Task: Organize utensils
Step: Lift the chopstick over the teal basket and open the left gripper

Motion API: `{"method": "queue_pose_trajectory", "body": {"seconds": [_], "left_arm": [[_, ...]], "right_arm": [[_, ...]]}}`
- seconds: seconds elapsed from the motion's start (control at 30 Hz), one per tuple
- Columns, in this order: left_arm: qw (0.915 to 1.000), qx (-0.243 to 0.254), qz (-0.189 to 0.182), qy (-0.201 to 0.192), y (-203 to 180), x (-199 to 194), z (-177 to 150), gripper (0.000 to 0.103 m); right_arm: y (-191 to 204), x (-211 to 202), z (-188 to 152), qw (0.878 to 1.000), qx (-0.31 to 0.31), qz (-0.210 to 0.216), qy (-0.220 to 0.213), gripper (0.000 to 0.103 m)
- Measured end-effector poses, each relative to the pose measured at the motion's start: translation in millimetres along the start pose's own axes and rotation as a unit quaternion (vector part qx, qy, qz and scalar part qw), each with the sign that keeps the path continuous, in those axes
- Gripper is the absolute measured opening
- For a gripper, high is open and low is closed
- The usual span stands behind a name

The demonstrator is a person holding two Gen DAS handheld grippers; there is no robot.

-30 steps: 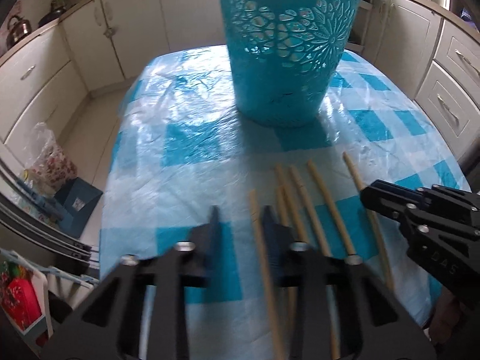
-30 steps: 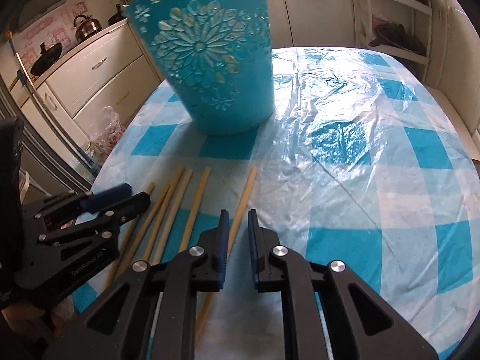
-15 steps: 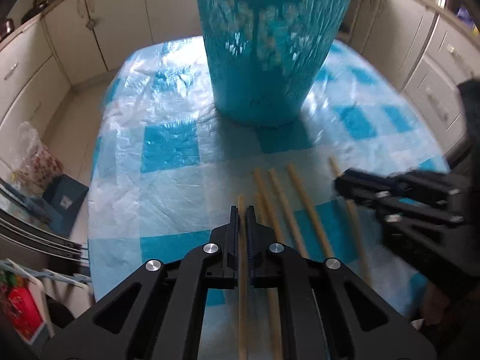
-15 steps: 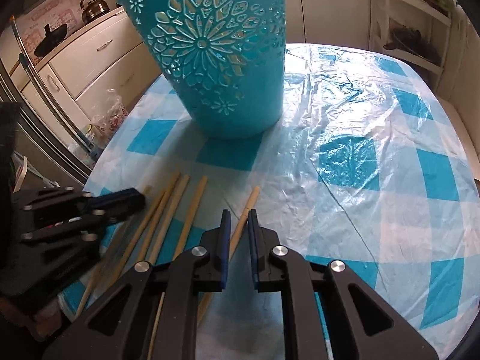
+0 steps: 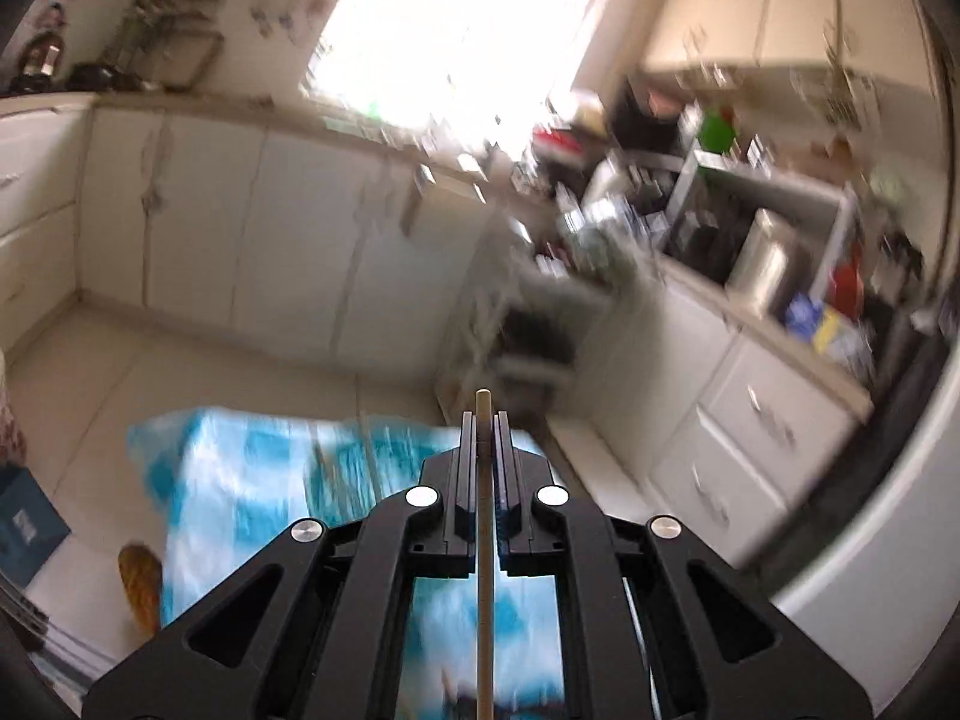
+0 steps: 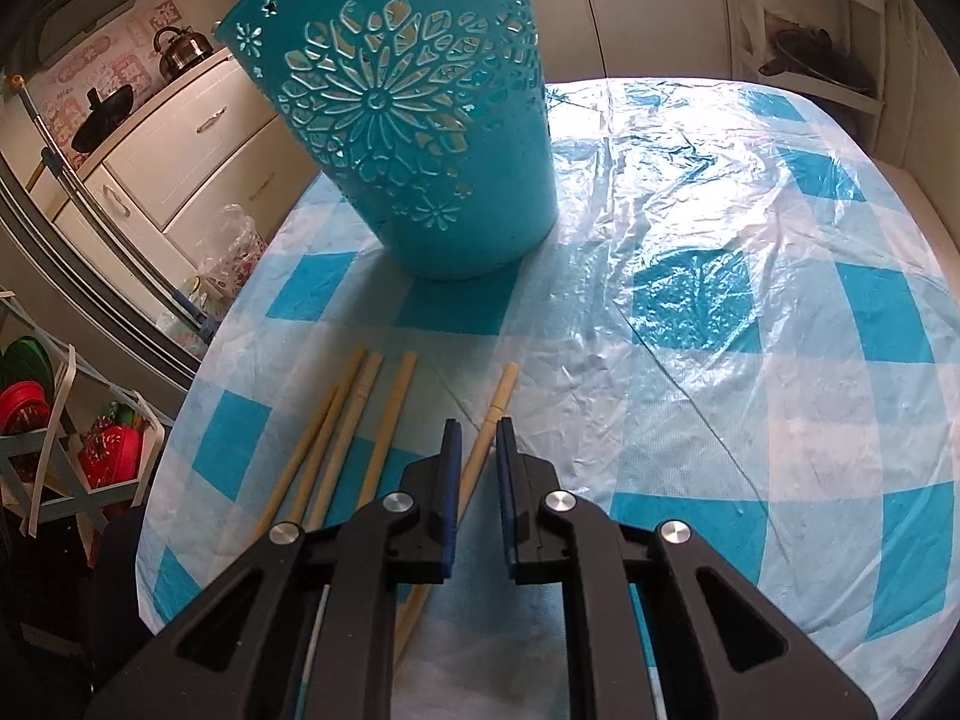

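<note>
In the left wrist view, the black left gripper (image 5: 483, 420) has its jaws pressed together on a thin, pale wooden chopstick (image 5: 485, 570), which runs straight along the gap between the fingers and pokes out a little past their tips. The gripper is held well above the table covered by a blue-and-white checked cloth under clear plastic (image 5: 240, 480), and the picture is blurred; behind it lie cream kitchen cabinets (image 5: 198, 228), a bright window (image 5: 456, 30) and a cluttered counter on the right. In the right wrist view, the black right gripper (image 6: 477, 444) with blue pads hangs low over the same checked table (image 6: 750, 330), its jaws only narrowly apart and gripping nothing. One loose pale chopstick (image 6: 489, 426) lies on the cloth beneath the gap between the fingers, slanting up to the right, and the pads do not press on it. Three more wooden chopsticks (image 6: 360, 420) lie side by side just to its left, roughly parallel. Beyond them stands a turquoise plastic basket with cut-out flower patterns (image 6: 420, 138), upright on the cloth and apart from the sticks.
</note>
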State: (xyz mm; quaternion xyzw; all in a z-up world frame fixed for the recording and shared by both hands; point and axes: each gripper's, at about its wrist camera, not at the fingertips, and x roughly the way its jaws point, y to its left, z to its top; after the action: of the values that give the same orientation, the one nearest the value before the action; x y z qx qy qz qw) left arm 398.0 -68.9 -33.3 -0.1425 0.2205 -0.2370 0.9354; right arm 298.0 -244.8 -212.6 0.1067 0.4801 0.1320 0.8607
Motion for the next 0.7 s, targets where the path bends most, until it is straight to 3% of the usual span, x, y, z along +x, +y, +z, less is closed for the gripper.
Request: {"method": "queue_pose_trajectory", "body": {"seconds": [0.13, 0.2, 0.33, 0.5, 0.7], "left_arm": [[0.9957, -0.034, 0.042, -0.075, 12, 17, 36, 0.005], [0.9889, -0.055, 0.078, -0.114, 22, 28, 45, 0.005], [0.9779, -0.081, 0.125, -0.147, 36, 53, 48, 0.005], [0.9742, -0.101, 0.144, -0.141, 50, 82, 30, 0.005], [0.9813, -0.049, 0.15, -0.11, 37, 96, 12, 0.005]], "right_arm": [[0, 0, -1, 1.0, -0.005, 0.0, -0.007, 0.012], [2, 1, -1, 1.0, -0.011, -0.001, -0.008, 0.012], [3, 2, 1, 1.0, -0.017, 0.001, -0.008, 0.012], [3, 4, 3, 1.0, -0.023, 0.007, -0.006, 0.012], [2, 5, 6, 1.0, -0.027, 0.011, -0.001, 0.012]]}}
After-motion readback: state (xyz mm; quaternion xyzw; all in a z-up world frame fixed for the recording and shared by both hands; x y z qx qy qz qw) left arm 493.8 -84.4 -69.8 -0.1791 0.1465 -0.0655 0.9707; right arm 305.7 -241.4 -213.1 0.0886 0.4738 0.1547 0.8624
